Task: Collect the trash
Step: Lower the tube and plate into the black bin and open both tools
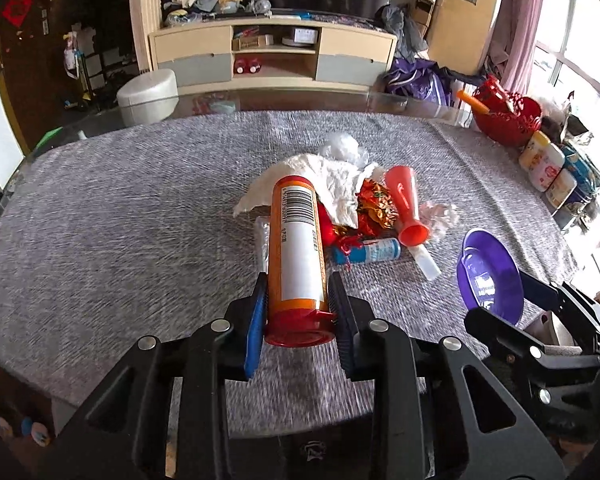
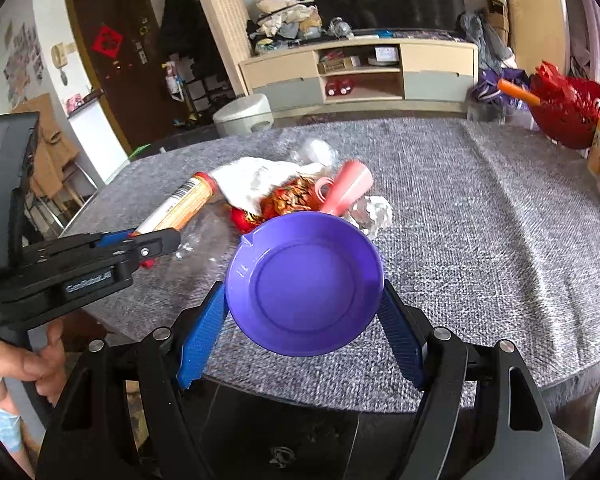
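Orange tube [image 1: 296,248] lies beside crumpled paper [image 1: 332,184], foil wrapper [image 1: 374,204] and red cone [image 1: 406,210].

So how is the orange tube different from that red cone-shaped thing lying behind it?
The orange tube is a straight cylinder with a barcode label and a red cap; the red cone is plain and flares at one end. The tube is clamped in the left gripper; the cone lies loose among the rubbish. Both lie on their sides over the grey tablecloth.

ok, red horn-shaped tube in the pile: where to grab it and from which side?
Grip the red horn tube across its narrow waist, coming from above. It lies flat with the flared mouth toward the camera; the waist looks slimmest and bare, while crumpled tissue and the foil wrapper crowd its sides.
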### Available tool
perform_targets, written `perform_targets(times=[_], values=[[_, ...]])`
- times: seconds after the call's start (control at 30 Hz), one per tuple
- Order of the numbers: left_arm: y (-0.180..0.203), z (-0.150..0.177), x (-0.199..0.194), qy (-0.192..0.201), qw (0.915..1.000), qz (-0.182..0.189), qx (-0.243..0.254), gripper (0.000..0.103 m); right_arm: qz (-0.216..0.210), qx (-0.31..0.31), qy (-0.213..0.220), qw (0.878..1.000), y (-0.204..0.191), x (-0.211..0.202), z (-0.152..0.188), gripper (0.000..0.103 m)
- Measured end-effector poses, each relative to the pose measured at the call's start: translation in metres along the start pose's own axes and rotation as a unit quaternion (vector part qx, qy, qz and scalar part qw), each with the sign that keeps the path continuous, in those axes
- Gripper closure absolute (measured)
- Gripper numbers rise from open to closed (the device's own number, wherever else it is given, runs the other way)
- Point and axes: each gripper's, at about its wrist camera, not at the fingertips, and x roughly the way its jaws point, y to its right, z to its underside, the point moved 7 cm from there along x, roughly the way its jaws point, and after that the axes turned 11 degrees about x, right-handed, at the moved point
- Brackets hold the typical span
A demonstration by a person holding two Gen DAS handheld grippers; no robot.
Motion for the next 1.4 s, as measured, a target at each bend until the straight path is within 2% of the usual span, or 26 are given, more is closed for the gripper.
perform_targets(times=[0.3,0.57,0.87,1.0,1.1,1.27,1.4], values=[[0.020,0.021,-0.060,0.026,0.9995,-0.003,0.015,0.075,0.006,-0.015,0.022,1.000,-0.011,-0.048,0.011,0.027],[0.038,0.069,-0.081,0.008,0.9998,0.010,0.018,0.075,0.016,-0.022,0.005,1.000,-0.012,-0.065,0.043,0.027],[0.050,0.130,-0.062,-0.043,0.9983,0.039,0.005,0.075,0.025,0.003,-0.071,0.997,0.005,-0.041,0.098,0.027],[0.057,0.158,-0.042,-0.080,0.9948,0.063,-0.008,0.075,0.027,0.028,-0.125,0.991,0.015,-0.017,0.125,0.027],[0.063,0.177,-0.029,-0.105,0.9913,0.078,-0.013,0.075,0.030,0.033,-0.151,0.988,0.019,-0.005,0.141,0.027],[0.070,0.196,-0.014,-0.135,0.9873,0.082,-0.009,0.075,0.039,0.032,-0.170,0.984,0.021,0.006,0.155,0.027],[0.072,0.200,-0.009,-0.146,0.9860,0.082,-0.004,0.074,0.038,0.039,-0.176,0.983,0.021,0.010,0.158,0.026]])
